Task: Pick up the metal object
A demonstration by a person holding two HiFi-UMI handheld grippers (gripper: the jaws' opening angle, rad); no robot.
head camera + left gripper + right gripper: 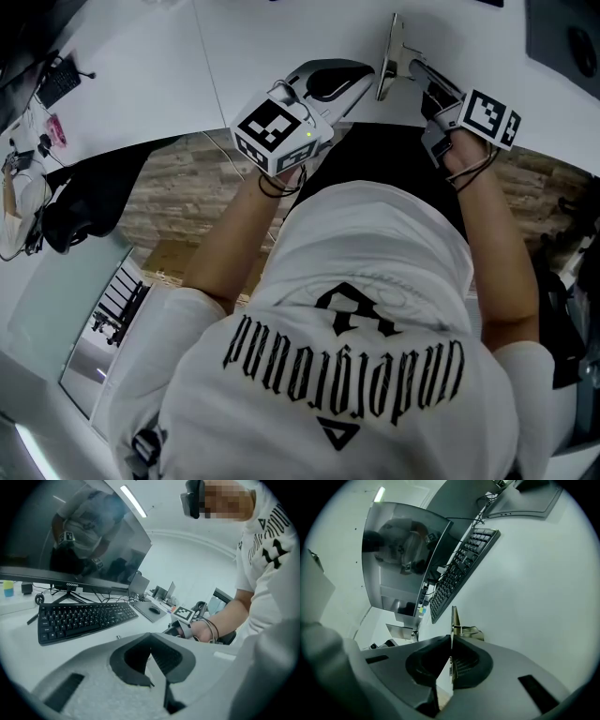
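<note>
While the left claw (pixel 150 644) is closed on nothing over the bench (pixel 65 648), the right claw (pixel 451 641) is clamped on the metal plate (pixel 453 619), standing upright between its jaws.

Right gripper view: your right gripper (pixel 451 641) covers the lower edge of the metal bracket (pixel 466 631), so you can't see how deep it sits between the pads. Head view: that contact is too small and dark to read, and your shirt (pixel 375 309) hides most of the floor (pixel 187 187). Dark item (pixel 562 37) top right is cut by the frame, can't name it. Left gripper view: your left gripper (pixel 151 634) body blocks the right gripper's tips, only its marker cube (pixel 185 614) shows. Monitor (pixel 75 531) cropped at left, reflections blurry. Clutter past the mouse (pixel 154 611) too small to name.
</note>
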